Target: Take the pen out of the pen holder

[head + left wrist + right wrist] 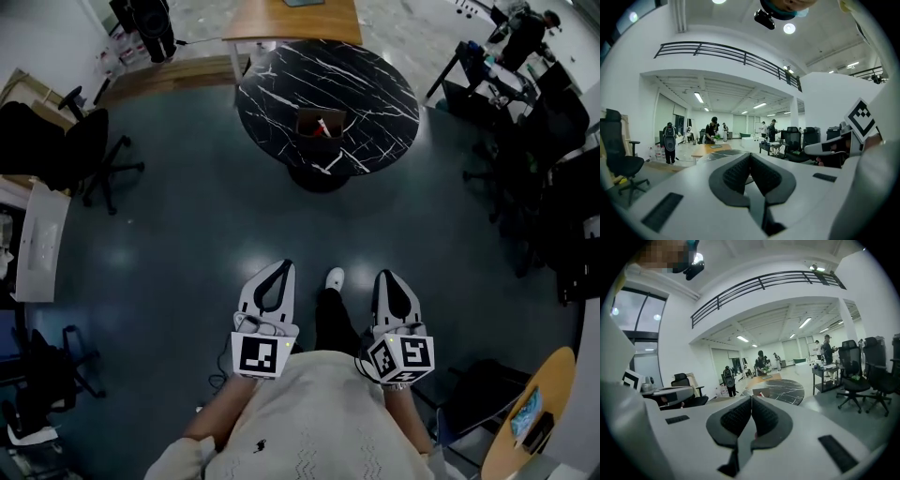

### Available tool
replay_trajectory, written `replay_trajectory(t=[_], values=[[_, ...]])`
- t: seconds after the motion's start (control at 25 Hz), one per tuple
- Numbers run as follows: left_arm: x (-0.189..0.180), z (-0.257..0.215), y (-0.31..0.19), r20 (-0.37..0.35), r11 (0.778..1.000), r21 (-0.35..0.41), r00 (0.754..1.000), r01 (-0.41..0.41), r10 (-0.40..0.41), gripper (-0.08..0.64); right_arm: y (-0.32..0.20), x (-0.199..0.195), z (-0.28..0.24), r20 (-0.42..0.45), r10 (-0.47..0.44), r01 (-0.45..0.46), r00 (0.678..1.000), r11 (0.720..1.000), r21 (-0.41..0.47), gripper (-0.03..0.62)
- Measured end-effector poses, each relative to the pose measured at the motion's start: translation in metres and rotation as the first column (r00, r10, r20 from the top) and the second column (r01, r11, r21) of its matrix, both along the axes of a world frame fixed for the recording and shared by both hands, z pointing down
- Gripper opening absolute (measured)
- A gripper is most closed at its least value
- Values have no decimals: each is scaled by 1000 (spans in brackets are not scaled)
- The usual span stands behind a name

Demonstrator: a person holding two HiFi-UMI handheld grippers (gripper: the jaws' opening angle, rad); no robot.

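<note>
The pen holder (pixel 321 123) is a small brown open box on a round black marble table (pixel 375 94), far ahead of me in the head view. A red-and-white pen (pixel 322 129) lies inside it. Both grippers are low and close to my body, well short of the table. My left gripper (pixel 286 266) has its jaws closed together with nothing between them, as the left gripper view (pixel 750 155) also shows. My right gripper (pixel 385 276) is likewise shut and empty (pixel 751 398). In the right gripper view the table (pixel 785 391) and the holder (pixel 759 392) sit just beyond the fingertips, far off.
Dark floor lies between me and the table. A black office chair (pixel 89 155) and a white cabinet (pixel 37 239) stand at the left. A wooden table (pixel 291 19) is behind the marble one. At the right are desks with a person (pixel 520 33), and a round wooden table (pixel 530 412).
</note>
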State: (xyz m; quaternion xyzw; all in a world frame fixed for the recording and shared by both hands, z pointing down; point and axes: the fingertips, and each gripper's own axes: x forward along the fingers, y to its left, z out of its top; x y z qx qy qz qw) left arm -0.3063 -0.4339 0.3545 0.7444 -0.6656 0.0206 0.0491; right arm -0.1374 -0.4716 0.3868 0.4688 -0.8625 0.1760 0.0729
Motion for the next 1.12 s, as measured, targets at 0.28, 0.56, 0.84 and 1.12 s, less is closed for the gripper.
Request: replay_trajectory(t=[0.28, 0.56, 0.84, 1.12], values=[[4, 4, -120, 45, 996, -39, 996, 76, -74, 12, -141, 1, 3, 37, -75, 75, 997, 997, -6, 18], [27, 7, -219, 100, 993, -55, 990, 108, -102, 12, -238, 15, 23, 28, -140, 142, 990, 987, -70, 18], [8, 39, -278, 230, 987, -130, 971, 89, -57, 12, -296, 12, 35, 42, -95, 100, 995, 988, -122, 18], [-30, 113, -354, 231, 968, -251, 970, -15, 75, 14, -329, -24, 66, -28, -42, 36, 999, 977, -209, 18]])
